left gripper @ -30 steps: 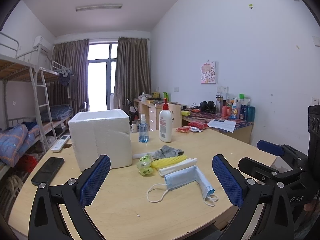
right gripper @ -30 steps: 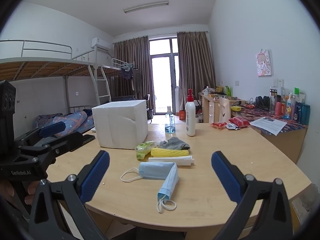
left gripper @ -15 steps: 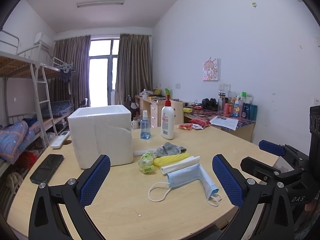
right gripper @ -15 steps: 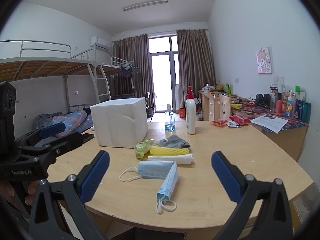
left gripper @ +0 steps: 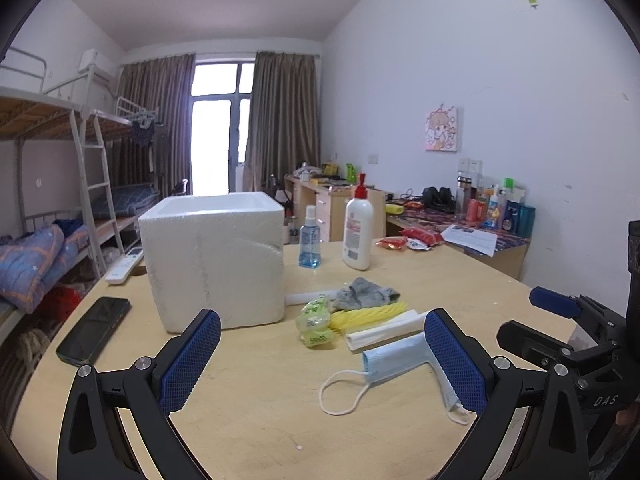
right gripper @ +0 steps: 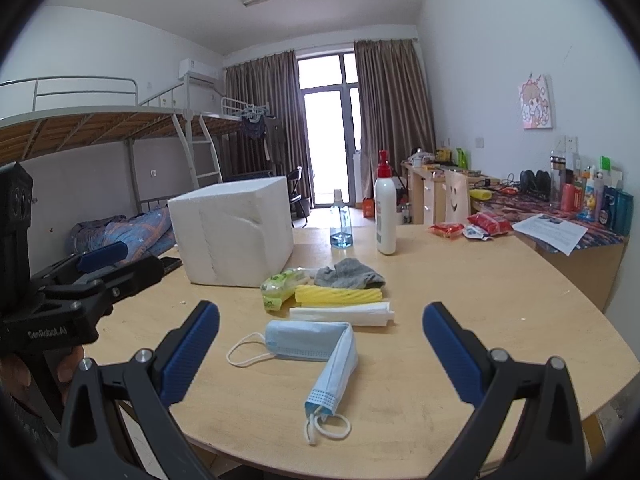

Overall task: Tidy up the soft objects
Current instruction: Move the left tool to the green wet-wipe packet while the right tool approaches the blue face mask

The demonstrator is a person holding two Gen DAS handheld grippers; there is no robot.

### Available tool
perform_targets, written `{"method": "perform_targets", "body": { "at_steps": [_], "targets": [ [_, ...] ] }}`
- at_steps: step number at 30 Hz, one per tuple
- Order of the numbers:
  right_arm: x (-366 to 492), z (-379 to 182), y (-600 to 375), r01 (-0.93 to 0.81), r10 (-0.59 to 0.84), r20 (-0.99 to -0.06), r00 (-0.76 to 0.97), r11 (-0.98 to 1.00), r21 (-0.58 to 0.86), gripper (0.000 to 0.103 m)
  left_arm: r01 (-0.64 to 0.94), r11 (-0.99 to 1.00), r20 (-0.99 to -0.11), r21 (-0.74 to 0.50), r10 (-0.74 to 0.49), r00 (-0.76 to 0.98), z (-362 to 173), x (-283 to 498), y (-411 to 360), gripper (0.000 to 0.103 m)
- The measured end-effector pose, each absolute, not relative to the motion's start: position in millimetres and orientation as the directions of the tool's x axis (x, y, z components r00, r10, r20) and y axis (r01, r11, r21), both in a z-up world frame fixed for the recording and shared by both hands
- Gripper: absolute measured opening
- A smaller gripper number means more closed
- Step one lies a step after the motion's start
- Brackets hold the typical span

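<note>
Since both my grippers hang wide open and empty, the right gripper (right gripper: 320,354) looks nearer the folded blue mask (right gripper: 316,350), lying on the table (right gripper: 480,300) between its jaws, 1 leg pointing back at me.

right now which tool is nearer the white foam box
Left. The left tool hangs open just in front of the white foam box, its left finger almost lined up with it. The right tool is open over the blue face mask, farther right.
</note>
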State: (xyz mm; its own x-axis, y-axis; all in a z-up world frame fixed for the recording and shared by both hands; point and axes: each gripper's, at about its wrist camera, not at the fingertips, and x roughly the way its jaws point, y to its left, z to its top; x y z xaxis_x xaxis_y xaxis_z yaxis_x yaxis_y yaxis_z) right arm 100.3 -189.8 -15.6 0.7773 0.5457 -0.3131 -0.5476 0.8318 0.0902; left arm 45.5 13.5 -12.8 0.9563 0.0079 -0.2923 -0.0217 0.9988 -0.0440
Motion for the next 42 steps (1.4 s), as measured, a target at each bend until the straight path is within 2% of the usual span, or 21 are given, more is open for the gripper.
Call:
{"method": "perform_targets", "body": {
  "at_steps": [19, 28, 30, 35, 42],
  "targets": [
    [138, -43, -186, -0.54, 0.524, -0.455, 0.72, 0.835, 0.107, 0.103, 0.012, 1.0, -0.477, 0.022, 0.0, 0.879, -35, 107, 29, 0.102],
    [151, -50, -182, -0.561, 0.544, -0.49, 0.682, 0.818, 0.126, 0.103, 0.061, 0.998, -0.558, 0.006, -0.047, 0.828, -43, 148, 30, 0.102],
    [155, -51, -182, -0.562, 0.546, -0.498, 0.674, 0.816, 0.134, 0.098, 0.072, 0.997, -0.586, -0.014, -0.067, 0.807, -46, 162, 29, 0.102],
    [161, -53, -183, -0.554, 0.538, -0.511, 0.67, 0.821, 0.137, 0.098, 0.084, 0.996, -0.646, -0.026, -0.081, 0.759, -54, 189, 26, 0.102],
    [166, -54, -185, -0.545, 0.533, -0.508, 0.676, 0.827, 0.142, 0.098, 0.08, 0.997, -0.647, 0.012, -0.053, 0.761, -59, 206, 24, 0.093]
  ]
}}
